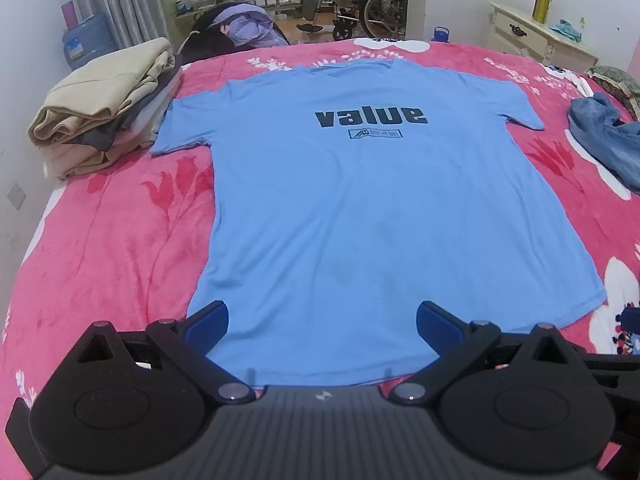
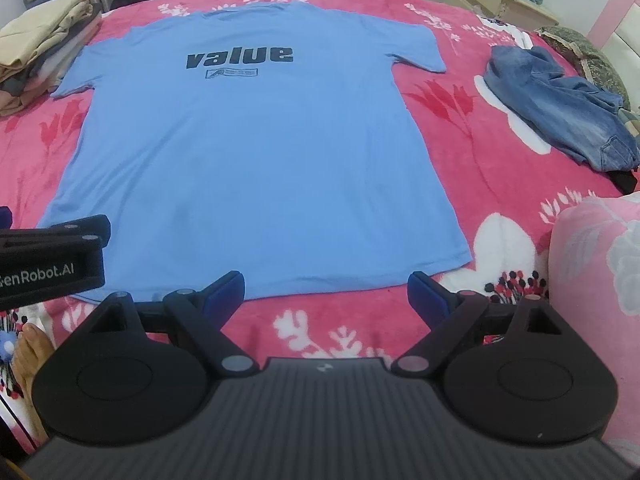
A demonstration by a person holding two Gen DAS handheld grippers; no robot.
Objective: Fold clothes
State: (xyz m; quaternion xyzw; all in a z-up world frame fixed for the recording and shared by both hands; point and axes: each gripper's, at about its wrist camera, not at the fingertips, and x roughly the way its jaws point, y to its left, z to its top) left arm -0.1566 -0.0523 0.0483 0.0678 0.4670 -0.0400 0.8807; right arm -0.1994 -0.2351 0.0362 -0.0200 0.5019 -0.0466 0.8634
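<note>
Flat on bedspread (image 1: 120,248), blue T-shirt (image 1: 360,208), both jaws spread.

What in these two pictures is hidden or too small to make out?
- Small label under "value" on the T-shirt: too small and blurred to read, both views.
- T-shirt hem middle: left wrist view, covered by the left gripper body.
- Jeans: cut off by the right edge, left wrist view.
- Folded pile: cut off at the left edge, right wrist view.

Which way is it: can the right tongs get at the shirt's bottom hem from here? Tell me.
Probably yes. The right tongs stand open just short of the blue T-shirt, with only bare pink blanket between.
</note>
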